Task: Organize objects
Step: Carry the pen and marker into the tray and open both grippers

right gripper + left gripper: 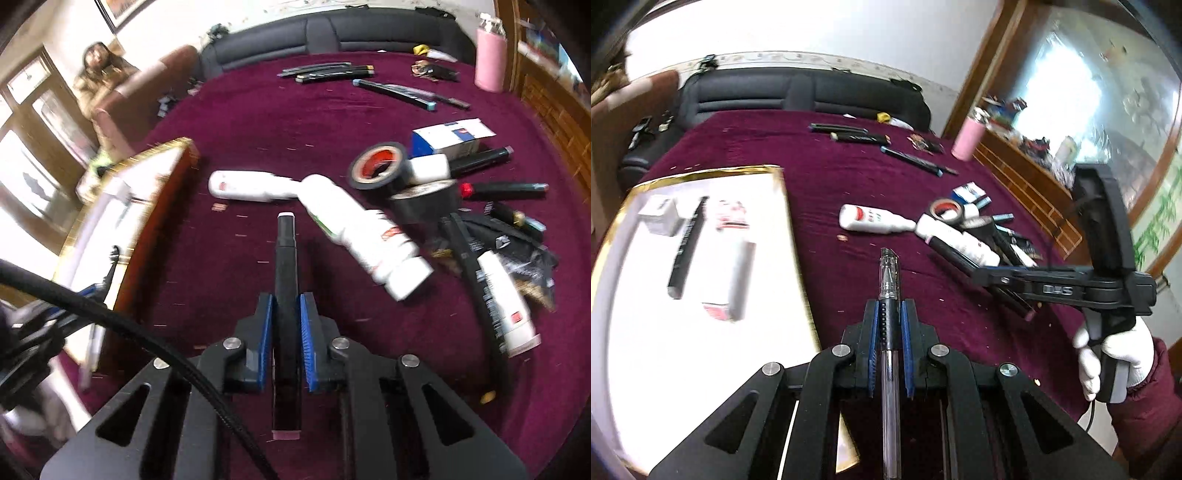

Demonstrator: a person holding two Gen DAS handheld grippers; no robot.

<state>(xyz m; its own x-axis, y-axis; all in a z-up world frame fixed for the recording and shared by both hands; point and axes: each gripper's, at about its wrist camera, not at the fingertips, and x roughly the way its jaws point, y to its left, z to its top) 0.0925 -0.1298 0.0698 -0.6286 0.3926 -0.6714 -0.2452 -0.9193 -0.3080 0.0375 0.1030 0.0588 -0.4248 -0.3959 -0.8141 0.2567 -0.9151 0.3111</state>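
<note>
Covering my desk (820,177), maroon cloth carries a gold-rimmed white tray (713,258) toward its left edge. My left hand-held gripper (889,314) pinches a clear pen (888,280); my right hand-held gripper (286,306) clamps a black marker (286,254) above mid-desk clutter.

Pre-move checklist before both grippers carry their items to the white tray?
1. Left gripper shut on clear pen: ok.
2. Right gripper shut on black marker: ok.
3. Pen centred between the pads, sticking out forward: ok.
4. Free space on white tray near the items already in it: ok.
5. Marker clear of the white bottles: ok.
6. Grip firmness on either item: cannot tell.
</note>
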